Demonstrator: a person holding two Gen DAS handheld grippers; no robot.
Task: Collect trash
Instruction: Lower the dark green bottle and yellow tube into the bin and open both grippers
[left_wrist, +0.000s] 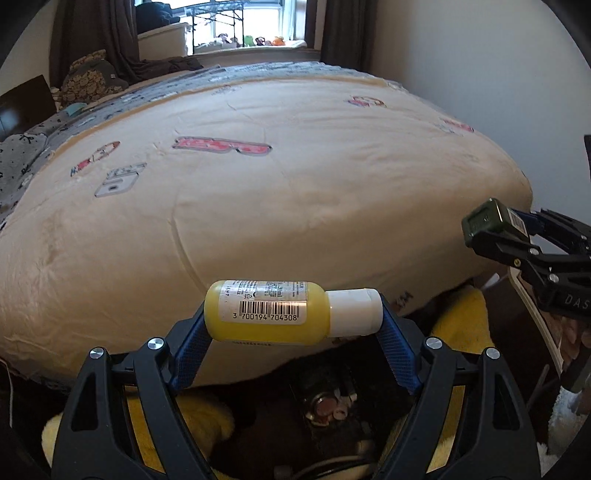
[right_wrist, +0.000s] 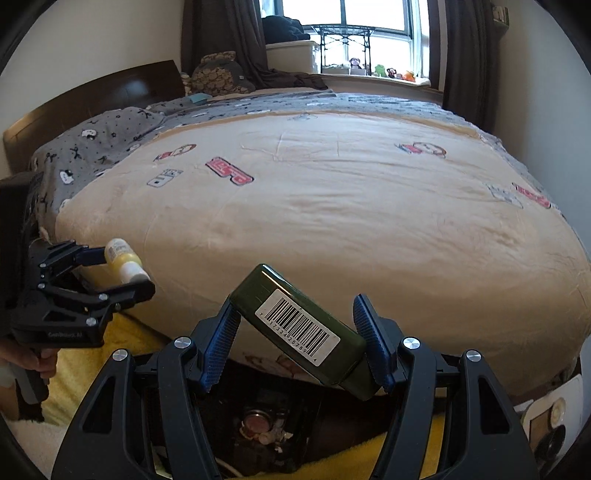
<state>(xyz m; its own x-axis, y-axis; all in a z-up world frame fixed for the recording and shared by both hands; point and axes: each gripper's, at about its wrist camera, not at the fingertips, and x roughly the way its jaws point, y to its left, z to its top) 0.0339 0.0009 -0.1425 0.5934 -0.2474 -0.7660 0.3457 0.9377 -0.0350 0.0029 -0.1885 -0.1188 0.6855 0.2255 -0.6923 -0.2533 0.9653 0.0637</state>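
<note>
Left wrist view: the left gripper (left_wrist: 293, 321) holds a small yellow bottle (left_wrist: 269, 314) with a white cap lengthwise between its blue pads, one pad on the bottle's base, the other on the cap, barcode label facing the camera. It hangs in the air just off the near edge of a bed covered by a cream quilt (left_wrist: 295, 184). Below the jaws sits a dark open container (left_wrist: 325, 410) with scraps in it, resting on something yellow and fluffy. At the right edge the right gripper (left_wrist: 498, 229) is closed on a dark green box. Right wrist view: the right gripper (right_wrist: 295, 332) clamps that dark green box (right_wrist: 303, 325) skewed, one corner low against the right pad, barcode up. The same dark container (right_wrist: 258, 428) lies directly beneath. At left, the left gripper (right_wrist: 122, 266) carries the yellow bottle (right_wrist: 122, 260). The container is probably the trash bin, so the step is likely the drop: centre each item over the opening before letting go, one at a time, and release the slanted box low so it does not tumble outside.
</note>
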